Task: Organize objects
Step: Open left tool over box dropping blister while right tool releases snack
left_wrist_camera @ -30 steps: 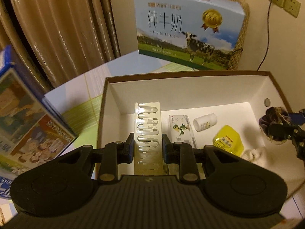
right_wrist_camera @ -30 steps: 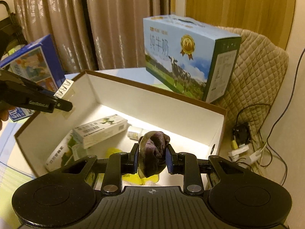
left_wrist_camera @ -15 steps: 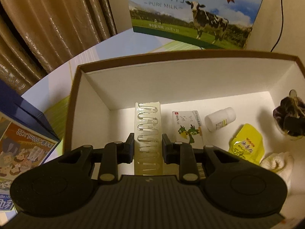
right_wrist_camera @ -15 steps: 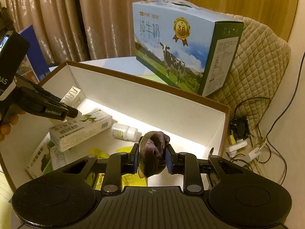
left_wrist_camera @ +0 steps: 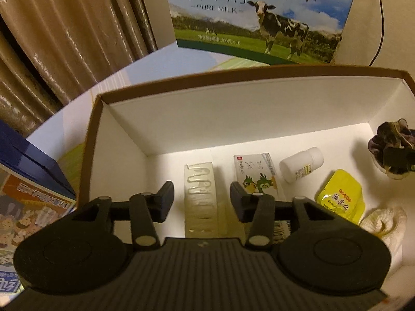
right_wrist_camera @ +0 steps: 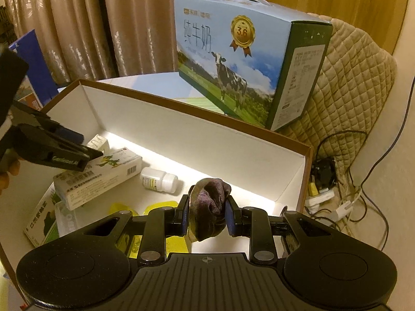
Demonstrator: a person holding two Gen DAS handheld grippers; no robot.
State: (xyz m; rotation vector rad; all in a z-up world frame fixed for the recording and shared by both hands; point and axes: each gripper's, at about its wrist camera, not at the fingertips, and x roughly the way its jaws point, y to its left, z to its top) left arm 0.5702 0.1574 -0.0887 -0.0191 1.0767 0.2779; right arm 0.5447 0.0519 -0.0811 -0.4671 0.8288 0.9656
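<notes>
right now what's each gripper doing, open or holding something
Left gripper: open, clear vial strip lies loose between its fingers.
Right gripper: shut on the dark sock.

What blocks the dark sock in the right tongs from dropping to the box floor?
Nothing visible. The dark sock, held by the right tongs, hangs above bare box floor; the white bottle lies apart.

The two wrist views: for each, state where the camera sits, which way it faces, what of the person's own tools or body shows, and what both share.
Left wrist: behind the open left tool, looking down into the white box at a clear vial strip.
Right wrist: behind the right tool, shut on a dark sock, facing the far wall; a hand shows.
Shared: box, white bottle, milk carton.
</notes>
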